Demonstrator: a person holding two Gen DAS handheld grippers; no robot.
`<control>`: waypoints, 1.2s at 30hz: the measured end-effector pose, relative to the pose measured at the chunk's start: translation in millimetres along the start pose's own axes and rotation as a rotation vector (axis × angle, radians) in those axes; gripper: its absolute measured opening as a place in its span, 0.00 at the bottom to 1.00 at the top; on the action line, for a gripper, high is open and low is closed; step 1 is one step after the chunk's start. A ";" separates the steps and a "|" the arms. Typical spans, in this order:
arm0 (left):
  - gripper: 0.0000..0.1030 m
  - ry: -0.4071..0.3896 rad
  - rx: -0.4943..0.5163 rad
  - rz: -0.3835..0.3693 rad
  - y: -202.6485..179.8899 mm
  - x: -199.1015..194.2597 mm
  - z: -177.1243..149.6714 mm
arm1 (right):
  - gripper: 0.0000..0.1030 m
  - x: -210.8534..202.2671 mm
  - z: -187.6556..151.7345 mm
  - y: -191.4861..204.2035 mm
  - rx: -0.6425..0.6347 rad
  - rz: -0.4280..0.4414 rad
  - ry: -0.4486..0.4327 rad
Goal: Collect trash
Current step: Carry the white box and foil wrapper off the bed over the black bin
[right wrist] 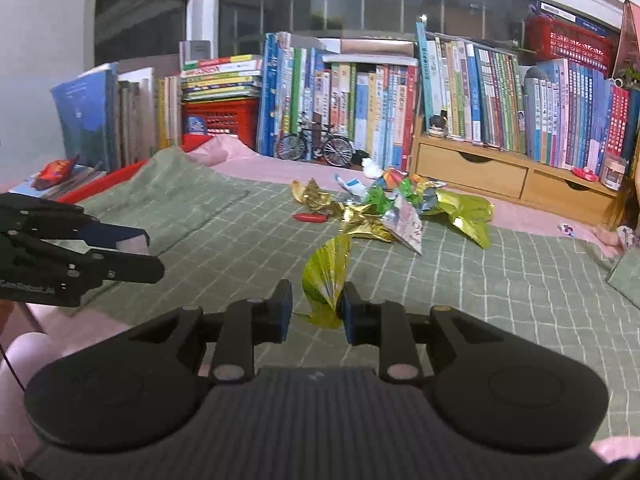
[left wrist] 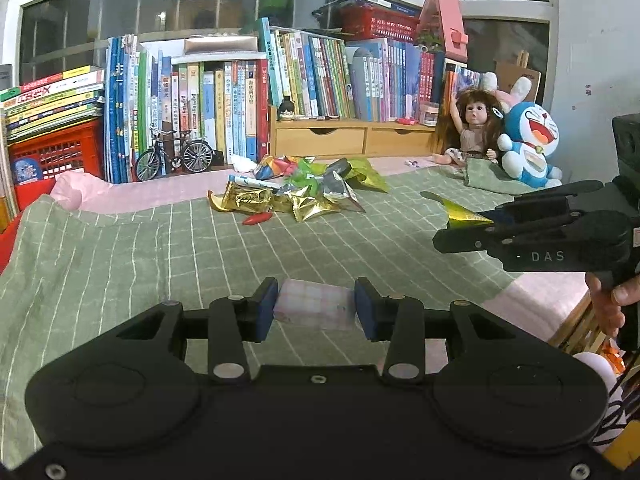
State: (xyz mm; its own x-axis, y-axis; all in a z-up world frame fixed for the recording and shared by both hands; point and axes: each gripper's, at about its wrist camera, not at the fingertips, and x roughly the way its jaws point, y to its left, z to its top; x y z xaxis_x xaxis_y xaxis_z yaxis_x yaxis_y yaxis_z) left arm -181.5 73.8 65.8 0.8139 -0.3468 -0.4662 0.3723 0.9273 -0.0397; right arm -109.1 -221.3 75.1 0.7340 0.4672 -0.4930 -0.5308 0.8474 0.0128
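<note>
A green checked cloth (left wrist: 120, 248) spreads over the whole work surface, with a pink sheet showing beyond it toward 12 o'clock and at its near right edge. Along the back, from 9 to 3 o'clock in the left wrist view, stands a long row of books (left wrist: 224, 100) with a wooden drawer unit (left wrist: 352, 138) under the right-hand part. A doll (left wrist: 474, 128) and a blue plush toy (left wrist: 530, 144) sit at 2 o'clock, and a model bicycle (left wrist: 174, 156) stands at 11 o'clock before the books.

The pile of wrappers (left wrist: 300, 188), gold, green and silver, lies on the cloth at 12 o'clock, well apart from both grippers; a small red piece (left wrist: 258, 219) lies just beside its near edge.

The left gripper (left wrist: 316, 308) is clenched on a pale pink checked box (left wrist: 314, 308), each pad pressing a side. In the right wrist view the right gripper (right wrist: 316, 312) has a yellow-green foil wrapper (right wrist: 326, 276) between its pads, lifted above the cloth; the wrapper touches the right pad, but a gap shows at the left one, so I cannot tell whether the jaws are clamped.
</note>
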 end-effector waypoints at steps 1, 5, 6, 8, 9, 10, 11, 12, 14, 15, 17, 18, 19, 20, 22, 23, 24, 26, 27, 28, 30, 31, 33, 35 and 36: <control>0.39 -0.001 0.000 -0.001 -1.2 -3.1 -1.0 | 0.30 -3.2 -1.2 1.5 -0.001 0.004 -0.003; 0.39 -0.009 0.002 0.003 -7.8 -20.1 -6.4 | 0.30 -20.4 -5.3 9.7 -0.016 0.008 -0.018; 0.39 -0.011 0.003 0.003 -8.9 -24.0 -7.4 | 0.30 -25.3 -6.2 11.4 -0.016 0.011 -0.022; 0.39 -0.011 0.006 -0.001 -12.6 -32.6 -10.8 | 0.30 -34.9 -8.7 14.6 -0.015 0.020 -0.029; 0.39 -0.009 0.009 -0.003 -14.2 -35.4 -11.9 | 0.30 -39.4 -10.5 15.6 -0.011 0.025 -0.033; 0.39 -0.005 0.012 -0.007 -16.0 -38.2 -13.7 | 0.30 -44.1 -12.7 17.3 -0.006 0.029 -0.038; 0.39 0.003 0.015 -0.011 -18.6 -41.6 -16.4 | 0.30 -49.3 -15.4 19.4 -0.003 0.033 -0.040; 0.39 0.008 0.016 -0.013 -20.3 -43.5 -18.2 | 0.30 -52.8 -17.9 21.1 -0.002 0.036 -0.039; 0.39 0.016 0.021 -0.013 -24.9 -48.4 -24.4 | 0.31 -60.7 -24.2 25.5 -0.005 0.036 -0.036; 0.39 0.018 0.022 -0.015 -26.9 -50.1 -27.3 | 0.31 -64.1 -27.5 27.5 -0.006 0.034 -0.034; 0.39 0.027 0.018 -0.023 -31.1 -53.8 -35.0 | 0.31 -69.7 -33.8 30.6 -0.006 0.036 -0.022; 0.39 0.033 0.016 -0.026 -32.6 -55.1 -38.6 | 0.31 -72.2 -37.2 32.1 -0.006 0.041 -0.014; 0.39 0.038 0.013 -0.029 -33.4 -56.3 -42.1 | 0.31 -74.6 -40.9 34.0 -0.006 0.044 -0.006; 0.39 0.043 0.008 -0.032 -34.8 -57.8 -46.2 | 0.31 -77.0 -44.5 35.7 -0.006 0.048 0.001; 0.39 0.050 -0.003 -0.040 -36.5 -60.2 -53.7 | 0.31 -80.1 -51.7 39.7 -0.008 0.060 0.012; 0.39 0.052 -0.009 -0.043 -37.9 -62.2 -57.9 | 0.31 -81.2 -55.1 41.3 -0.008 0.064 0.017; 0.39 0.052 -0.012 -0.043 -38.0 -63.3 -60.8 | 0.31 -82.3 -59.8 43.5 -0.007 0.070 0.022; 0.39 0.046 -0.002 -0.043 -41.8 -68.3 -68.2 | 0.31 -82.6 -67.8 47.9 -0.007 0.085 0.037; 0.39 0.050 0.008 -0.045 -44.0 -70.2 -71.0 | 0.31 -82.2 -71.3 50.0 -0.008 0.089 0.047; 0.39 0.057 0.018 -0.049 -46.0 -72.0 -74.2 | 0.31 -82.2 -74.7 52.3 -0.013 0.092 0.055; 0.39 0.070 0.029 -0.059 -49.9 -75.2 -80.0 | 0.31 -82.5 -81.6 57.1 -0.022 0.088 0.067; 0.39 0.079 0.032 -0.068 -52.0 -76.5 -83.5 | 0.31 -82.4 -84.7 59.0 -0.020 0.085 0.071; 0.39 0.091 0.032 -0.079 -54.9 -77.8 -90.1 | 0.31 -81.7 -90.7 61.6 0.000 0.088 0.084; 0.39 0.110 0.026 -0.090 -57.9 -78.5 -98.2 | 0.31 -81.5 -96.8 64.6 0.014 0.101 0.094; 0.39 0.119 0.023 -0.097 -59.1 -78.3 -102.2 | 0.31 -82.1 -99.4 66.0 0.015 0.105 0.098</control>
State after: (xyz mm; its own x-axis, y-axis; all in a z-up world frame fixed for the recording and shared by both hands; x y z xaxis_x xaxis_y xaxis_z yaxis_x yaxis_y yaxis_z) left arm -312.8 60.6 14.2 0.7153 -0.4143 -0.5628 0.4581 0.8861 -0.0700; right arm -246.5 -228.9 30.0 0.6297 0.5271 -0.5707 -0.5952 0.7994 0.0816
